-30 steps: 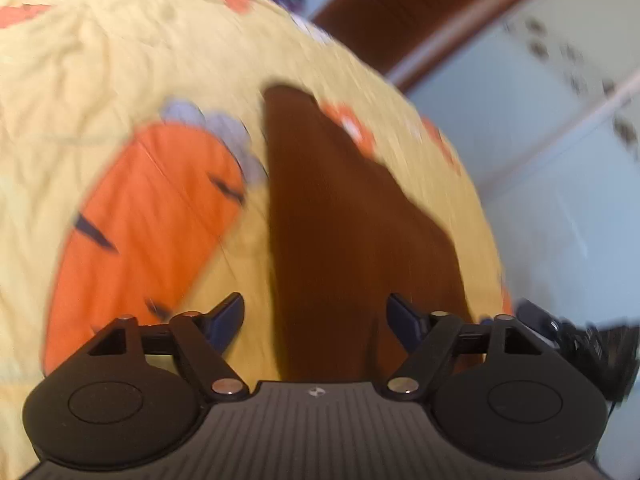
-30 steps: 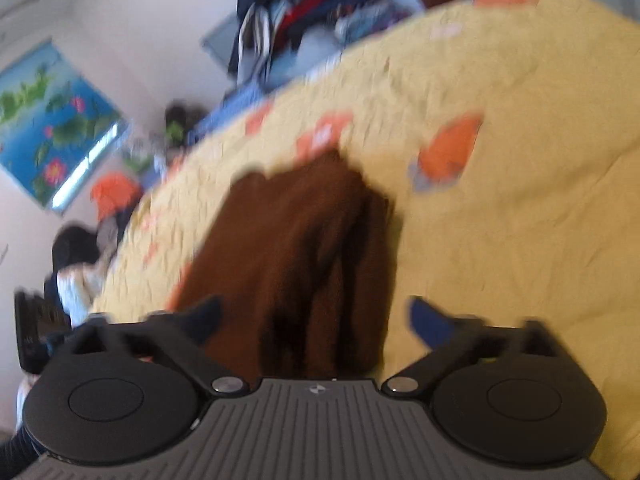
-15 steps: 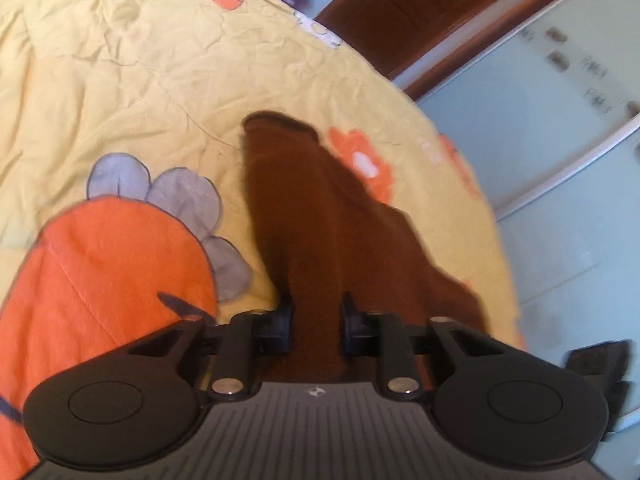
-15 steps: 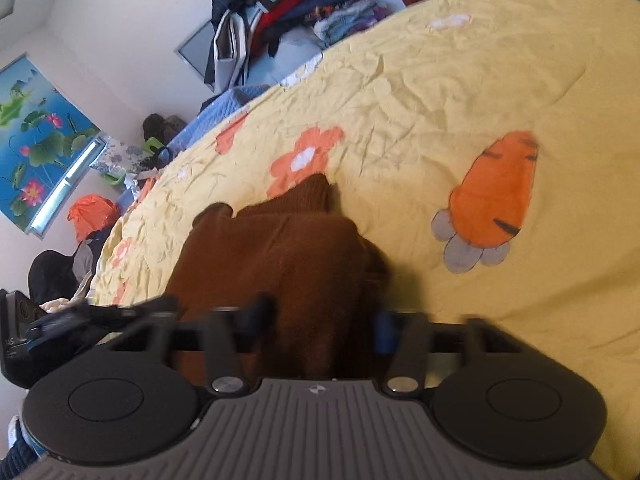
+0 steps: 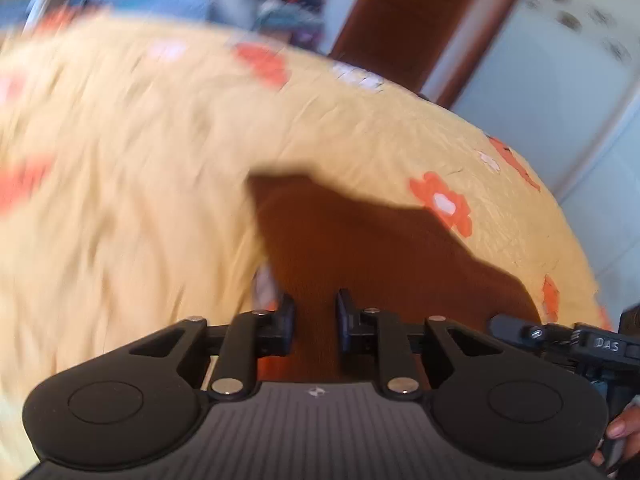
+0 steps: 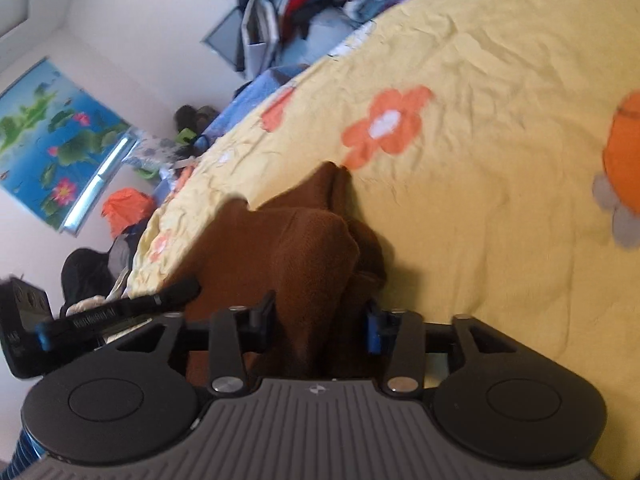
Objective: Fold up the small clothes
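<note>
Brown garment (image 5: pixel 372 248) lies bunched on the yellow bed (image 5: pixel 140 152), running toward 12 o'clock from both grippers. Left gripper (image 5: pixel 314 318) is pinched narrow on its near edge; right gripper (image 6: pixel 320 320), at 3 o'clock of the left, clamps a thicker fold (image 6: pixel 316 256)

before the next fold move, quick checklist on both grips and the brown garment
1. Left gripper pinching the brown garment: ok, fabric between narrowed fingers.
2. Right gripper holding it: ok, thick bunch between its fingers.
3. Garment flat: not ok, bunched near the right gripper.
4. Yellow bedsheet ahead free of other items: ok.
5. Left view sharp enough to judge edges: not ok, blurred.
6. Edges aligned: cannot tell.
</note>
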Available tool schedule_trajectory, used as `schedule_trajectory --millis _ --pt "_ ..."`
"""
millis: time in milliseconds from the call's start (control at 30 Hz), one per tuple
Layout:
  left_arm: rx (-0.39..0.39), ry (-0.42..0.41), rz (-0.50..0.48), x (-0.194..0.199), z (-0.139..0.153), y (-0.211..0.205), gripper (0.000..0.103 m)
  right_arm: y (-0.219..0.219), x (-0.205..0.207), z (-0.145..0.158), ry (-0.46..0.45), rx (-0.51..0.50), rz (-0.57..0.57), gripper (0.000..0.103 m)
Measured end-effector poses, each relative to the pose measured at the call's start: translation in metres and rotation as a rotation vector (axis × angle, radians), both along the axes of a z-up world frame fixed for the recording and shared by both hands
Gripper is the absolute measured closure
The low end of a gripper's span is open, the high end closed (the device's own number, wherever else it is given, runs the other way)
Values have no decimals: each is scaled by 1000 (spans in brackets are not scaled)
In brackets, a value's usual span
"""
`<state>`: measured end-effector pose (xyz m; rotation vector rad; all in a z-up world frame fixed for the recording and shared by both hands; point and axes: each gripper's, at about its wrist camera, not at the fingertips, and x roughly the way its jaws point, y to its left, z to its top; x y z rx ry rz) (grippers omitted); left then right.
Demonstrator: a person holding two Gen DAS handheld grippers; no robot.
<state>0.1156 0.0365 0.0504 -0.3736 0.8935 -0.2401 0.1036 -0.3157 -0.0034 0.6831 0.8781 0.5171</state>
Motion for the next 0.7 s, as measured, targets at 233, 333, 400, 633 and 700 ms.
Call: schedule_trajectory --millis 233,333,400,633,700 --pt "-370 12 -35 -75 -18 17 27 -10 -55 17 2 -34 107 19" --pt "-204 4 -28 -84 -23 4 58 7 -70 14 -31 -145 179 38" --pt "-172 17 -24 -84 -21 8 74 13 -74 12 2 -135 219 64" --pt "44 -77 -86 -111 -8 7 77 8 -97 7 -19 -96 223 61" --pt "114 -133 -76 -122 3 -4 72 0 -92 9 16 -38 196 43"
